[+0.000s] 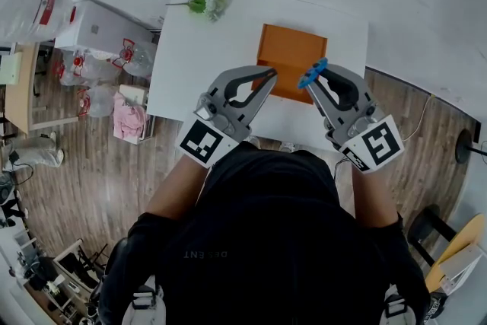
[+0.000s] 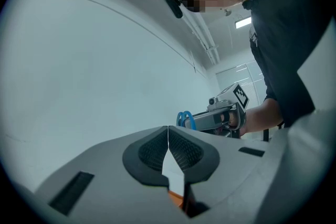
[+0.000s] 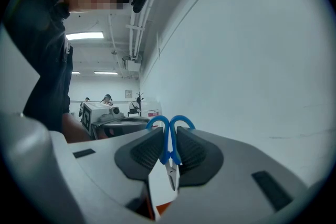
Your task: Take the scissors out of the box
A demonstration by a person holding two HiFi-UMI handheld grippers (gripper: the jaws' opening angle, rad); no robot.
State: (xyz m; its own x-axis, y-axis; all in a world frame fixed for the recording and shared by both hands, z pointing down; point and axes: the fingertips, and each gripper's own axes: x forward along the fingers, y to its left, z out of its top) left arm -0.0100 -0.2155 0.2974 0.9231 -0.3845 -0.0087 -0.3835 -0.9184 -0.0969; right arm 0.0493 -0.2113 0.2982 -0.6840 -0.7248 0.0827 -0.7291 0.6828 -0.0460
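Head view: right gripper grips scissors above box; left gripper closed; flower beyond.

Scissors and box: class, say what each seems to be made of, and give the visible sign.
Scissors: handle loops look like smooth blue plastic, uniformly coloured and glossy; blades look like bare metal, pale grey. Box: probably cardboard, with a matte orange surface and crisp edges, though painted wood or plastic stays possible.
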